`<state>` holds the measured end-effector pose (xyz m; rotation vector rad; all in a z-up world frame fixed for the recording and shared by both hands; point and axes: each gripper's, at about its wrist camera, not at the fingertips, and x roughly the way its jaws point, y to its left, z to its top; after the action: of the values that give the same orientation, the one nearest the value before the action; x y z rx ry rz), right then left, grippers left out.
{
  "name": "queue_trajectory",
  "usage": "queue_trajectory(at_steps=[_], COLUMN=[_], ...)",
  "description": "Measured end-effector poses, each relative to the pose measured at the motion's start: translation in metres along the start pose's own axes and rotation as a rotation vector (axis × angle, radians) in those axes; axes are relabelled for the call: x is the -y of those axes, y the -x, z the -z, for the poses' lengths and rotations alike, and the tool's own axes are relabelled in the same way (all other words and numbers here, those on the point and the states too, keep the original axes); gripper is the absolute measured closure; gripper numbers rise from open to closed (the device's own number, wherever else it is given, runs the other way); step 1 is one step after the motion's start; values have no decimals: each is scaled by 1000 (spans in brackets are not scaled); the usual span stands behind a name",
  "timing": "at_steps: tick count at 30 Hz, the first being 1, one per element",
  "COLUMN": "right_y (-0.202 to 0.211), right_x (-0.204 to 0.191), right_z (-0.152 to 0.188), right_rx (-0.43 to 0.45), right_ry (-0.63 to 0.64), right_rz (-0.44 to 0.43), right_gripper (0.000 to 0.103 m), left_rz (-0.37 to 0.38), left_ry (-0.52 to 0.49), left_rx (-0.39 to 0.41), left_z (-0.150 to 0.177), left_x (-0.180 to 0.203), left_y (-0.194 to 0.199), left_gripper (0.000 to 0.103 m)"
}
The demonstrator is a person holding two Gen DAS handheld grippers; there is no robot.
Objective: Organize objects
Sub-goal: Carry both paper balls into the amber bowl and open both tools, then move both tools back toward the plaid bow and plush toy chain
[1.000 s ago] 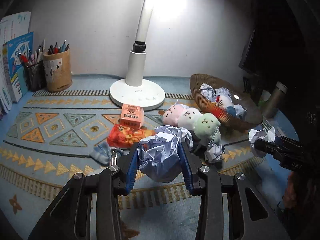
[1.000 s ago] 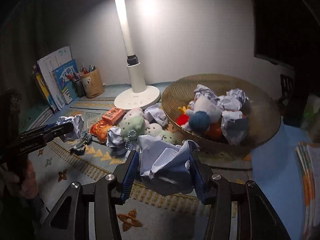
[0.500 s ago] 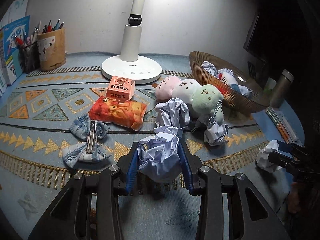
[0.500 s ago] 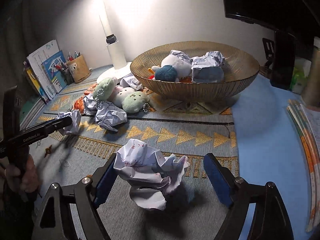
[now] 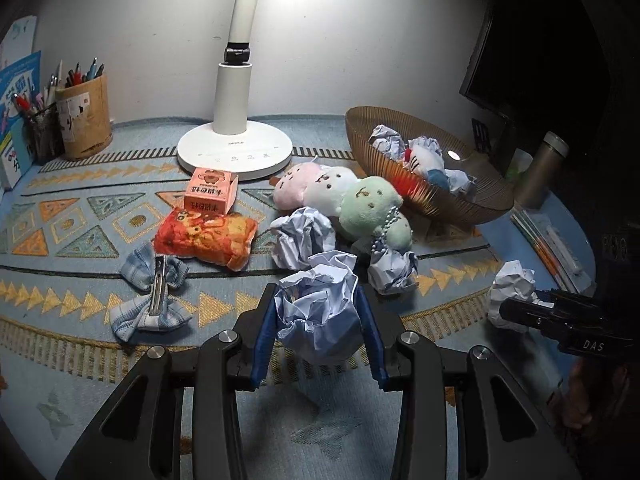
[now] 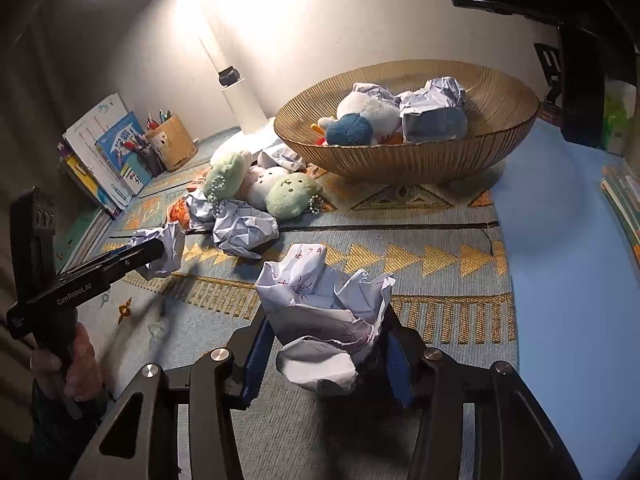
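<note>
Over the rug [image 5: 80, 248], both claws clamp crumpled paper.

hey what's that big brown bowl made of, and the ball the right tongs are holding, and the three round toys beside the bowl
Bowl: looks like amber ribbed glass or plastic, glossy; fine ribs and a lamp glint, though which one is unclear.
Ball in the right tongs: crumpled white paper, matte, creased, with handwriting.
Three toys: soft plush fabric with a fuzzy nap and stitched faces.

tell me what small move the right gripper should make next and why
Probably lift and carry toward the wicker bowl. The right gripper, whose jaws have just been closing, pinches a crumpled paper ball low over the mat, and the bowl already holds similar paper balls.
</note>
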<state>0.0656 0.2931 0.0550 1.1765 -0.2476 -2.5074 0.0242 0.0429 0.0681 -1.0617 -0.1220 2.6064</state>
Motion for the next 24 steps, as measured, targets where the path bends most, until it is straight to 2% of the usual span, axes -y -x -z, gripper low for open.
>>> queue_trajectory(at_steps=[2,5,7,10,14,20,21,22,24], right_y=[16,41,49,44,20,-14,-18,-21,-23], right_x=[-4,-5,5,31,67,98,102,105,107], right_z=[-11,-41,-68,-108,-144,-165,-167,-169,-170], right_rx=[42,134,186,216,204,159,155,151,145], right_ry=[13,41,28,-30,-117,-174,-175,-173,-175], right_rz=[-4,38,87,169,253,308,316,319,312], right_gripper=[54,54,53,53,53,52,50,48,43], left_rz=[19,82,122,108,78,78,89,94,91], left_ry=[-40,-44,-39,-43,-16,-17,-16,-9,5], left_rx=[31,59,63,67,53,-17,-30,-46,-44], left_z=[-21,-64,-95,-133,-164,-170,-169,-169,-167], left_x=[16,35,44,54,58,64,65,65,64], left_y=[9,9,-4,-33,-80,-140,-147,-152,-155], left_gripper=[67,67,67,67,63,63,54,34,8])
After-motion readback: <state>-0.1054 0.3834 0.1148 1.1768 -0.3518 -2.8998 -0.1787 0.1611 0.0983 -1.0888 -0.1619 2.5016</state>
